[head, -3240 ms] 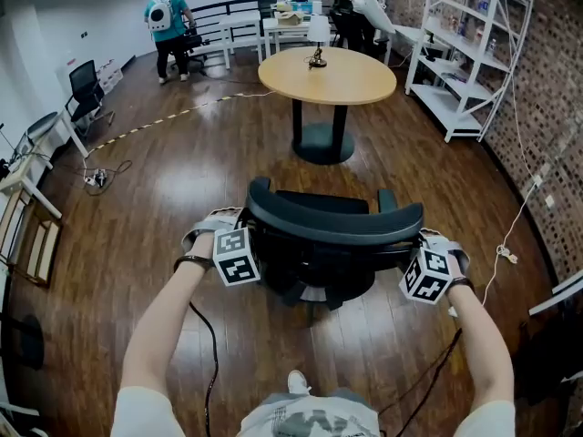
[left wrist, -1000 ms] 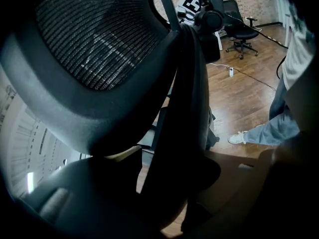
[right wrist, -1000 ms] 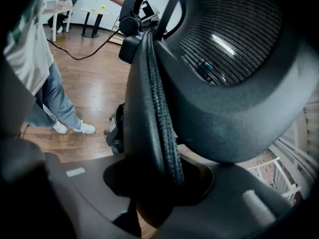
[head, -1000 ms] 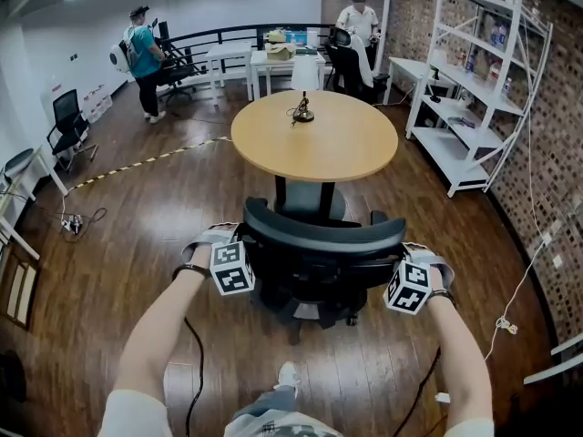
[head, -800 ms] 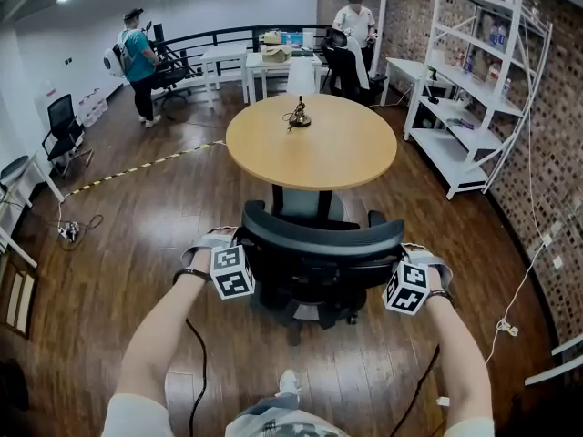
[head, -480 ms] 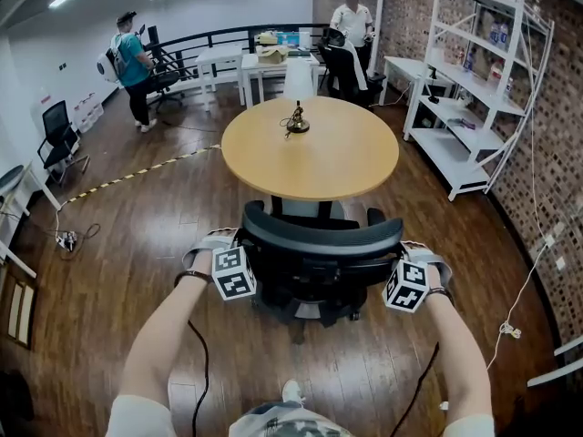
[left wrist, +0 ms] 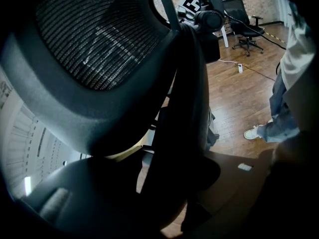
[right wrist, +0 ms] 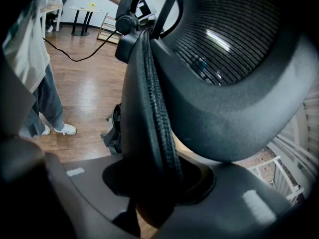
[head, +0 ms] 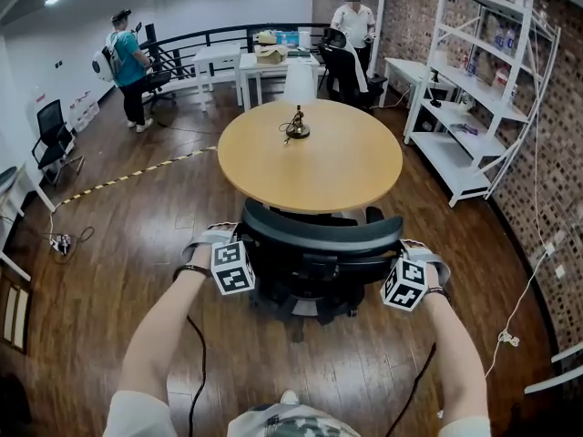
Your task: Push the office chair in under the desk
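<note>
The black mesh office chair stands with its seat tucked under the near edge of the round wooden desk. My left gripper clasps the left end of the backrest, whose dark edge runs down between its jaws. At the backrest's right end is my right gripper. Its jaws are opening, and the padded edge of the backrest is still lodged between them. The fingertips are hidden behind the chair in the head view.
A small lamp-like object stands on the desk. White shelving lines the brick wall on the right. White tables, two people and another chair are at the back. A cable lies on the floor.
The chair has rolled forward with both grippers on its backrest. It was well short of the desk at first; its seat is under the desk's near edge now.
</note>
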